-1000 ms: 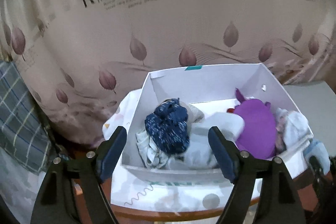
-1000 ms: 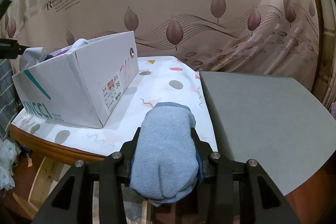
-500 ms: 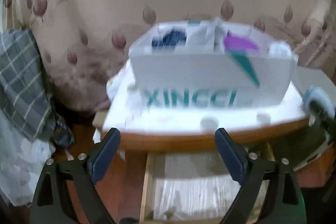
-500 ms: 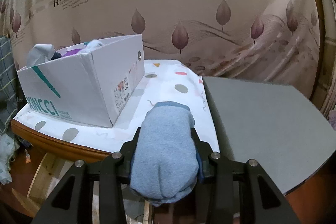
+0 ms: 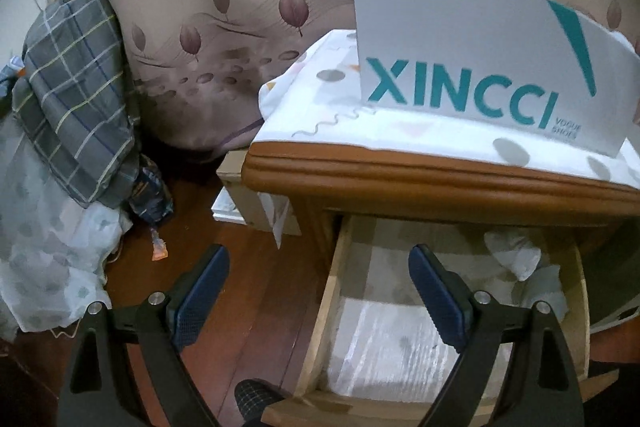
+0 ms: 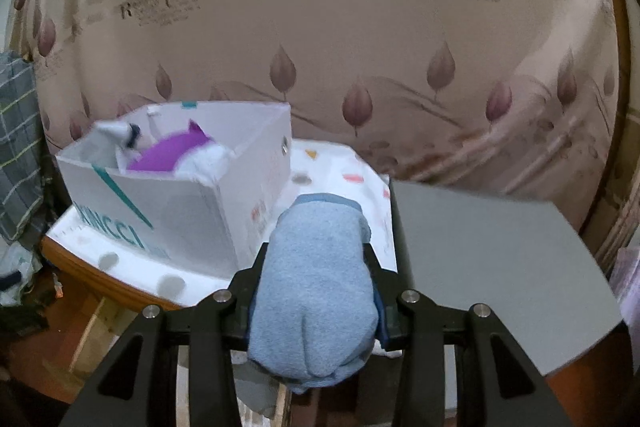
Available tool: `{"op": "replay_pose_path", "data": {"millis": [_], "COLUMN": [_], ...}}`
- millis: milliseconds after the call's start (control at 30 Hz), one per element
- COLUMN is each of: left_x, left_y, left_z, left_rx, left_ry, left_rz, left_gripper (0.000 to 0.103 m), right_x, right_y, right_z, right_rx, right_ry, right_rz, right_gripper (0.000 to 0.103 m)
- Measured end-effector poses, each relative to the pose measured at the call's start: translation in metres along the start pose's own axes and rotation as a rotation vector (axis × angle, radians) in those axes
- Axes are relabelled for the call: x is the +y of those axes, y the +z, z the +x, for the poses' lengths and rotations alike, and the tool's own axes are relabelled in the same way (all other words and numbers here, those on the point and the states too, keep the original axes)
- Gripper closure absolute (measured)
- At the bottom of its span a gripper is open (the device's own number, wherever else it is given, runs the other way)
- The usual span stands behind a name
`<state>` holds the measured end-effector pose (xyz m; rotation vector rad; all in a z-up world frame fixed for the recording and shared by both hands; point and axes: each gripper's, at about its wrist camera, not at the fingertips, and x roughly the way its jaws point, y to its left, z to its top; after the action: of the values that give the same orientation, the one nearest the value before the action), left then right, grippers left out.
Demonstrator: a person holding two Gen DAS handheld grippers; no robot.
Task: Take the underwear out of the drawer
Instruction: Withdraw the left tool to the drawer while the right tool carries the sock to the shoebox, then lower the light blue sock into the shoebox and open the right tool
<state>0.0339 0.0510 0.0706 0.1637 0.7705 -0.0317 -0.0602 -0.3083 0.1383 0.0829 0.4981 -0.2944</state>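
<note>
Clamping a blue garment [image 6: 316,291], the right tool [image 6: 316,301] hung mid-frame — the left tool [image 5: 318,291], jaws apart, faced the open drawer [image 5: 326,311], lower right; reaching in comes next.

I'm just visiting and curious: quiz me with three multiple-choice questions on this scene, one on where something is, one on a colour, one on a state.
1. Where does the white box stand?
A. on the floor
B. on the cabinet top, above the drawer
C. inside the drawer

2. What colour is the lettering on the box?
A. teal
B. red
C. black

3. How is the drawer?
A. shut
B. removed
C. pulled open

Answers: 1 B, it sits on the patterned cloth over the wooden edge. 2 A, XINCCI is printed in teal. 3 C, its lined inside shows, with a pale garment at the back.
</note>
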Motion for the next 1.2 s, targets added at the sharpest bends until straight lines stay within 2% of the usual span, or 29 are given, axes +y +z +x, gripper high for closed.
{"op": "replay_pose_path", "data": {"millis": [267,533,900,967,1200], "left_x": [0.009,0.025,0.039,0.043,0.05], "left_y": [-0.002,0.001,0.005,0.005,0.004], "left_z": [0.006,0.011,0.013,0.014,0.017], "left_rx": [0.024,0.053,0.063,0.064,0.085], "left_ry": [0.0,-0.037,-0.05,-0.045,-0.035], "left_rz": [-0.029,-0.11,-0.168,-0.183,-0.212], "left_gripper": [0.013,0.013,0.013,0.013,0.013], "right_x": [0.039,0.082,0.136,0.14,0.145], "right_y": [0.057,0.105,0.136,0.139,0.143], "right_z": [-0.012,0.004,0.057,0.067,0.108], "right_rx": [-0.031,-0.005,0.048,0.074,0.156], "right_ry": [0.079,0.154,0.14,0.155,0.129], "right_rz": [-0.09,-0.131,-0.228,-0.226,-0.223], "right_gripper": [0.061,0.061,0.061,0.061,0.06]}}
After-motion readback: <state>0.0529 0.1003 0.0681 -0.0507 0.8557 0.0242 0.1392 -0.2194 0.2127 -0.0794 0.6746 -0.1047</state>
